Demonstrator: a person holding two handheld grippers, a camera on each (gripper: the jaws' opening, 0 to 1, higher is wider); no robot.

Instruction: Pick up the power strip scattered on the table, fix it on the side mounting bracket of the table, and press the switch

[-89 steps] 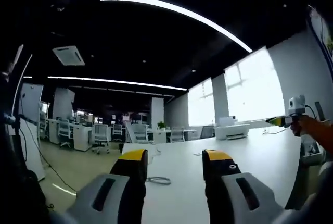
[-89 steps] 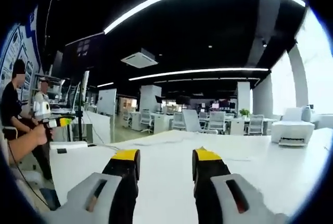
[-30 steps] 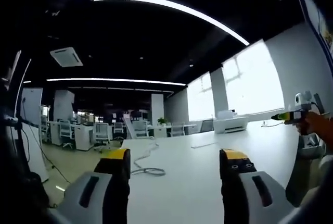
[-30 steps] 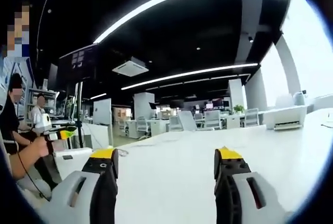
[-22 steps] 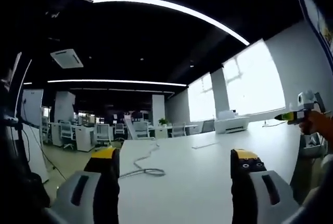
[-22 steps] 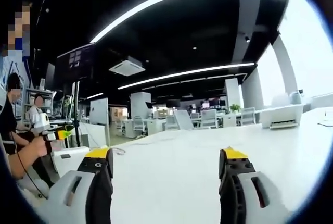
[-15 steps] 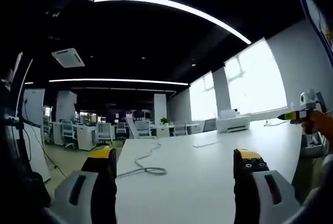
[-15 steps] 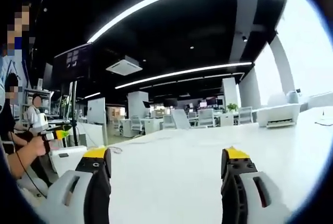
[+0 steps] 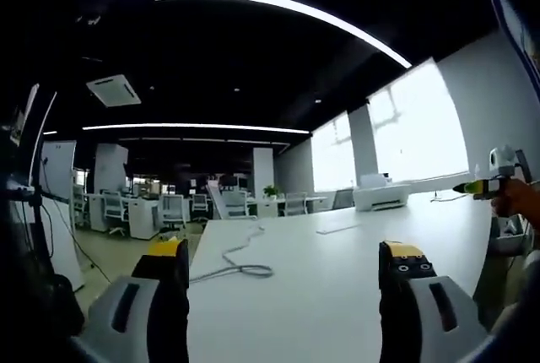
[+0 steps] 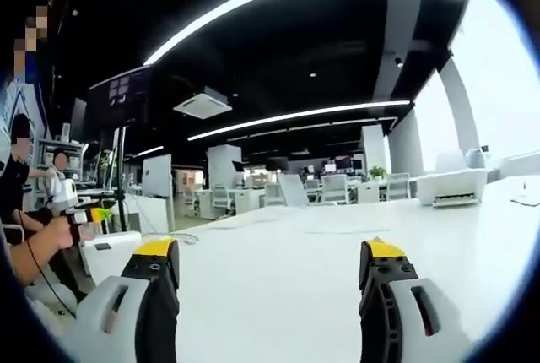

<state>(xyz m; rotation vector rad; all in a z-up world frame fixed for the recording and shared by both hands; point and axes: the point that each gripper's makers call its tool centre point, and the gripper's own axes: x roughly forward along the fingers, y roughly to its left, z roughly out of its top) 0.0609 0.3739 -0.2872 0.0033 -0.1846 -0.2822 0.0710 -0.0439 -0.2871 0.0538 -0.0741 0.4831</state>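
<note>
Left gripper point(image 9: 287, 262) held level, jaws spread wide, nothing between. Right gripper point(image 10: 268, 262) likewise wide apart and empty. Hand point(image 10: 66, 232) at the right gripper view's left edge, apparently gripping the left gripper's handle.

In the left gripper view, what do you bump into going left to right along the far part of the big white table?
Coiled cable → flat white strip lying on the table → white printer → the right gripper held in a hand.

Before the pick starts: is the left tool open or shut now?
Open. In the left gripper view the left tool shows its two yellow-tipped jaws set wide apart, with bare white table between them.
</note>
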